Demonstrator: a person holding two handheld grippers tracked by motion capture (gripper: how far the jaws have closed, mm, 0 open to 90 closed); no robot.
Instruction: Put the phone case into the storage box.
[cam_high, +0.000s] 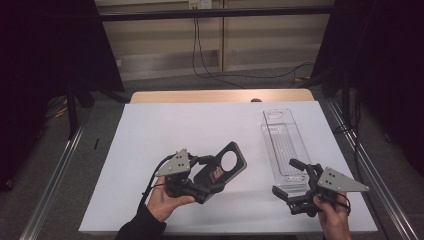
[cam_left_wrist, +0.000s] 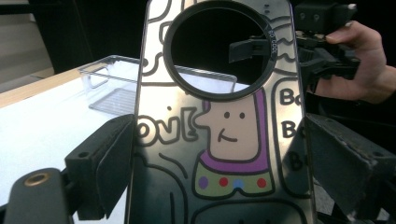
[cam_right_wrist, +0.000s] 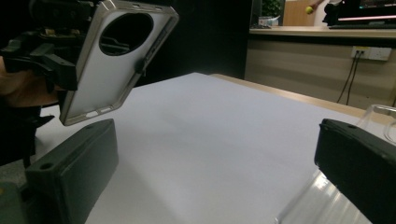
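Observation:
A dark phone case (cam_high: 227, 162) with a large round camera hole is held above the white table, my left gripper (cam_high: 212, 177) shut on its lower half. In the left gripper view its printed cartoon side (cam_left_wrist: 224, 140) stands upright between the two black jaws, which press on both long edges. From the right gripper view the case (cam_right_wrist: 107, 79) hangs tilted at the upper left. My right gripper (cam_high: 292, 179) stands open at the near end of a clear plastic tray (cam_high: 285, 145), with nothing between its jaws (cam_right_wrist: 215, 172).
A white sheet (cam_high: 200, 130) covers the table, whose wooden far edge (cam_high: 220, 95) shows behind it. The clear tray lies lengthwise at the right. Metal rails (cam_high: 55, 175) run along both sides, and cables (cam_high: 200, 55) hang from the back wall.

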